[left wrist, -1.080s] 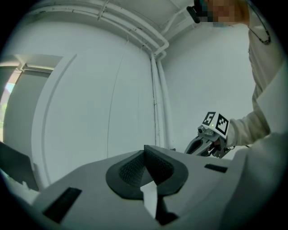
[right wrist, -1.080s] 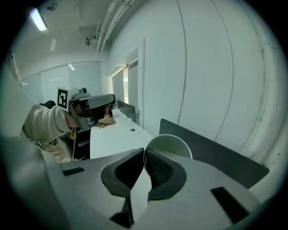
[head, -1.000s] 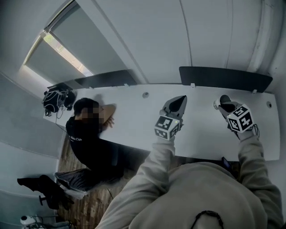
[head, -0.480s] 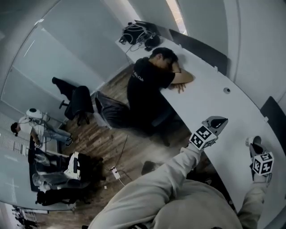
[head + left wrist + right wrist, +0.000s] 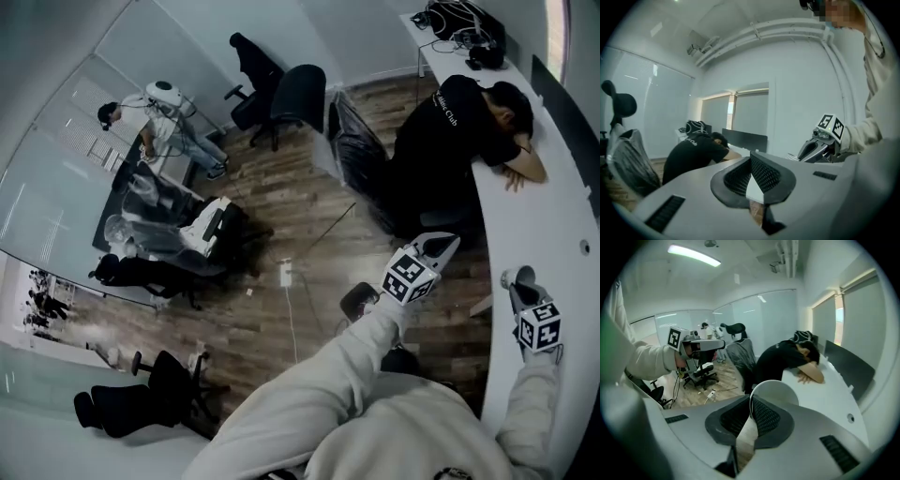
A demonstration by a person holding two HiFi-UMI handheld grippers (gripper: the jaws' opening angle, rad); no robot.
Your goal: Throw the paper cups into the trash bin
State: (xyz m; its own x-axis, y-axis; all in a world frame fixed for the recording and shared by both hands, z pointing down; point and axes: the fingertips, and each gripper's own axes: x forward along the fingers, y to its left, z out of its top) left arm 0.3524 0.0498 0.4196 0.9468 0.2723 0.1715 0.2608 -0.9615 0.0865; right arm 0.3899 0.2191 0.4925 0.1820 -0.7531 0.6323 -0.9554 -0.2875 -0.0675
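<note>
My right gripper [image 5: 518, 279] hovers over the long white desk [image 5: 548, 225], shut on the wall of a white paper cup [image 5: 776, 391]. In the right gripper view the cup's round rim stands up just past the fingertips. In the head view the cup [image 5: 509, 277] shows only as a small pale bit at the jaw tips. My left gripper [image 5: 439, 246] hangs off the desk's near edge, above the wooden floor. Its pads meet with nothing seen between them. The left gripper view shows the right gripper [image 5: 813, 149] to the right.
A person in a black shirt [image 5: 455, 131] slumps over the desk farther along. On the floor are office chairs [image 5: 298, 94], a power strip with cables [image 5: 286, 275] and a dark round object [image 5: 358, 300] by my left arm. Another person [image 5: 161, 117] stands far left.
The head view has swung from the desk and wall round to the room's floor. Both grippers keep their spacing, and the right one still holds the cup.
</note>
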